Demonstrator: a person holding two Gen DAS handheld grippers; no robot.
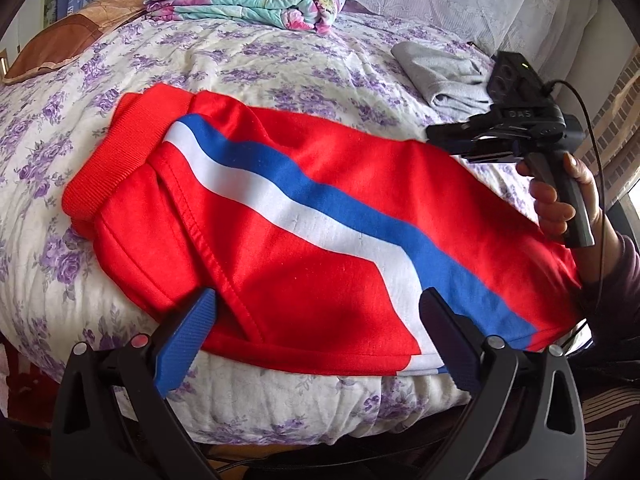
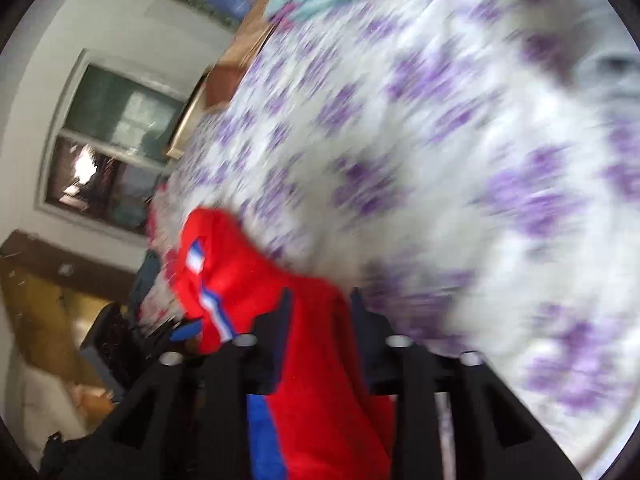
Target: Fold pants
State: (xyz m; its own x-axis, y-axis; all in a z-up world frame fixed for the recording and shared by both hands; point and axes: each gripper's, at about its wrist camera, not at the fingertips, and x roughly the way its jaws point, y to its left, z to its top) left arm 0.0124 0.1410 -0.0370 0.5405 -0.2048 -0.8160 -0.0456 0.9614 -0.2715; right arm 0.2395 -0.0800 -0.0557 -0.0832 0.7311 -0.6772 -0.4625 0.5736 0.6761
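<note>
Red pants (image 1: 304,216) with a white and blue stripe lie across the flowered bedspread (image 1: 248,64), waistband at the left. My left gripper (image 1: 316,320) is open, its blue-padded fingers (image 1: 188,332) resting at the pants' near edge with red cloth between them. My right gripper (image 1: 464,136) is seen from the side at the pants' far right edge, held by a hand. In the blurred right wrist view the right gripper (image 2: 320,300) has red pants cloth (image 2: 316,380) between its fingers.
A folded floral quilt (image 1: 256,0) lies at the back of the bed. A brown pillow (image 1: 76,36) sits at the back left. A folded grey garment (image 1: 444,76) lies at the back right. A window (image 2: 116,148) shows in the right wrist view.
</note>
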